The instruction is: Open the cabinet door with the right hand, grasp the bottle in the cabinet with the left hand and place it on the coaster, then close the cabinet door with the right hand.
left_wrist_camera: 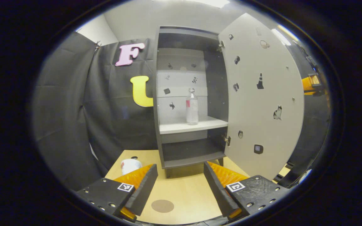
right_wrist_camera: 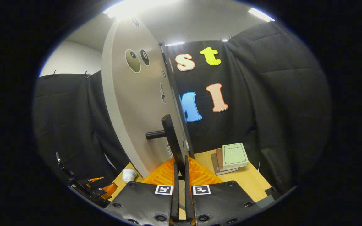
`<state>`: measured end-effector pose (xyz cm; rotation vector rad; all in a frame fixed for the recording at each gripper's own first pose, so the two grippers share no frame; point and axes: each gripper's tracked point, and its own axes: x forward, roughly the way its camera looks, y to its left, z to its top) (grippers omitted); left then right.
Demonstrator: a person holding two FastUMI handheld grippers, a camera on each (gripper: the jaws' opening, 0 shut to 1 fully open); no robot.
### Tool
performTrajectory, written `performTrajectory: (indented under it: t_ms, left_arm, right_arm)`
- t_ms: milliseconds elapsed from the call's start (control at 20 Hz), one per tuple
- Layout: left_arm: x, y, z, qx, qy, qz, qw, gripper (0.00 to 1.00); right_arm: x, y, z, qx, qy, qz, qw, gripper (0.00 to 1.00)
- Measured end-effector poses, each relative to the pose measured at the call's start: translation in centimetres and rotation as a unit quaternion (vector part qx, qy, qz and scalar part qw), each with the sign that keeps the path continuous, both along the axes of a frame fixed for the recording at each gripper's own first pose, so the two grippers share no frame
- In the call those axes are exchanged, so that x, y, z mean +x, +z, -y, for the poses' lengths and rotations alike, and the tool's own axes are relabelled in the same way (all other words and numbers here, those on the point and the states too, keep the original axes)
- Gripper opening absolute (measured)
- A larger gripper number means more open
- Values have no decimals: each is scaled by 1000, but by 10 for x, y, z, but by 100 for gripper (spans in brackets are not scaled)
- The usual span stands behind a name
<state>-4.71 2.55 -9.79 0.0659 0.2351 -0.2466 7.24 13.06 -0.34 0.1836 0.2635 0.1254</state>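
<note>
The grey cabinet (left_wrist_camera: 159, 94) stands on the wooden table with its door (left_wrist_camera: 262, 94) swung wide open to the right. A clear bottle (left_wrist_camera: 192, 106) with a pink label stands upright on the white shelf (left_wrist_camera: 193, 126) inside. On the table between my left fingers lies a round brown coaster (left_wrist_camera: 162, 206). My left gripper (left_wrist_camera: 181, 185) is open, well short of the cabinet and holding nothing. In the right gripper view, my right gripper (right_wrist_camera: 180, 164) is shut on the door's black handle (right_wrist_camera: 171, 138), at its lower end.
A white crumpled object (left_wrist_camera: 130, 164) sits on the table left of the cabinet's foot. Two stacked books (right_wrist_camera: 231, 157) lie at the table's far right corner. The open door (right_wrist_camera: 137, 103) stands over the table's right part. Black cloth walls close in all around.
</note>
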Motion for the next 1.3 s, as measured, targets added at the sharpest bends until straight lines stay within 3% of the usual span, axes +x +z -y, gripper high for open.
performTrajectory:
  t_ms: [150,200,250,600,700,800,1050,1300]
  left_arm:
    - [2,-1,3,-1,-8,-2,1000,91]
    - [3,-2,4,-3,-11,-4,1000,91]
    - [3,-3,5,-5,-12,-7,1000,91]
    - [5,-3,19,-33,-31,-20,999,91]
    - [6,-2,24,-44,-40,-24,998,91]
    - [7,-2,30,-53,-51,-26,997,91]
    - [11,-4,41,-63,-78,-29,995,91]
    - [15,2,49,-81,-88,-21,993,91]
  right_arm:
    - [-3,3,20,-42,-17,4,999,7]
    - [-3,4,24,-43,-20,6,999,0]
    - [-3,4,21,-34,-19,6,999,6]
    - [-23,-2,25,-4,-23,-18,1000,9]
    - [-29,-3,39,-12,-48,-25,998,13]
    - [-41,-1,54,-24,-77,-28,996,2]
    - [-69,3,93,-33,-163,-37,985,2]
    - [-71,13,123,-60,-215,-25,974,3]
